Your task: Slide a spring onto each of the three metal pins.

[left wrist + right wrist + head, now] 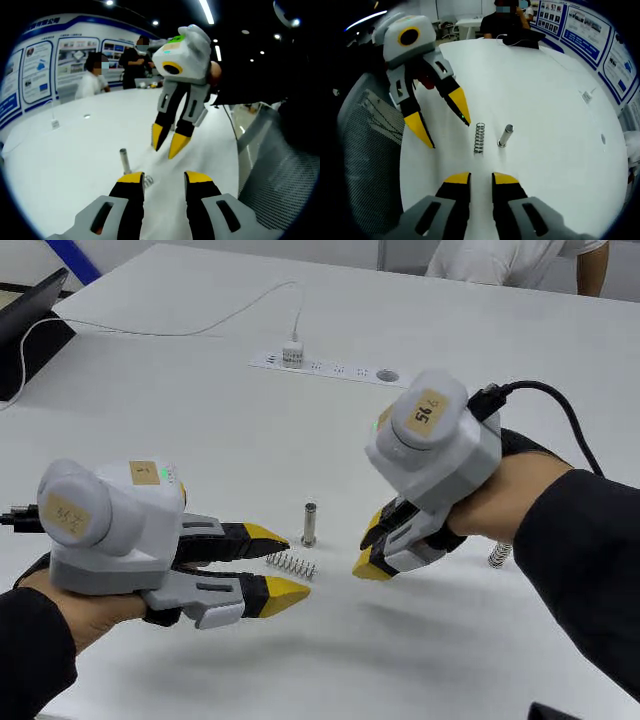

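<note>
Head view first: the person holds both tools low over the white table (200, 420). The left gripper (285, 565) lies nearly level, its yellow-tipped jaws spread wide with nothing between them. The right gripper (368, 550) points down and toward the left one, with its jaws parted by a narrower gap and also empty.

Between the two sets of tips a single metal pin (310, 524) stands upright on the table. A spring (291, 563) lies flat on its side just beside the pin's base, close to the left gripper's tips and touching neither jaw. The pin is bare, with no spring on it. Past the right hand, what looks like a second spring (499, 555) rests on the table, though it is half hidden and I can't be sure.

Farther back sits a power strip (330, 368) with a white charger (292, 353) plugged in, and a person in a white shirt (510, 260) is at the far edge.

From the right gripper view, the right gripper (481, 178) looks straight at the spring (479, 137) and the pin (505, 135), which are side by side but apart. The left gripper (442, 122) hangs open beyond them.

In the left gripper view, the left gripper (165, 177) frames the pin (123, 159), and the right gripper (167, 142) hovers behind.
</note>
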The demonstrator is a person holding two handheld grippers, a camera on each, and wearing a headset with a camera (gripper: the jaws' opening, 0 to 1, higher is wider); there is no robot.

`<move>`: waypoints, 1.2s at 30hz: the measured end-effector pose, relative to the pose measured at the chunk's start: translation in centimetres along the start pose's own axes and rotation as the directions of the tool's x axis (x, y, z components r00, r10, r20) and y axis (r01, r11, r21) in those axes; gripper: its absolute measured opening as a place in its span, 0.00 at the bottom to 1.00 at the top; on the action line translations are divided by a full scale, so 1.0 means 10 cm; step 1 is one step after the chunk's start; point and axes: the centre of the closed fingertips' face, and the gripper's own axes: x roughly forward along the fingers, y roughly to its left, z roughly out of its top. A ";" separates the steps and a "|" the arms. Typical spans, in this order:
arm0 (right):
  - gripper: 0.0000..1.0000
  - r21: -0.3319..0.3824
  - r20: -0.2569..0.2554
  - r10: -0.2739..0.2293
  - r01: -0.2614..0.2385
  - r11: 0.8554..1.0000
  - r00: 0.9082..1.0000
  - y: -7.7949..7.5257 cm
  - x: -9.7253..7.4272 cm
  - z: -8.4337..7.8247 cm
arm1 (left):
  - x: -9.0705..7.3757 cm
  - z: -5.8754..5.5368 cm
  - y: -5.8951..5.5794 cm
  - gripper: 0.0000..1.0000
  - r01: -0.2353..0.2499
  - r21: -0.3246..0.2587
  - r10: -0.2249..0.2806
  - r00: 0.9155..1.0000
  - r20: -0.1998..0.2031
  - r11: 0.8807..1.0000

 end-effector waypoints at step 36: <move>0.15 0.018 0.014 0.013 -0.013 1.000 1.000 0.05 0.52 0.20 | 0.01 -0.01 -0.01 0.32 0.000 -0.004 0.000 1.000 -0.002 1.000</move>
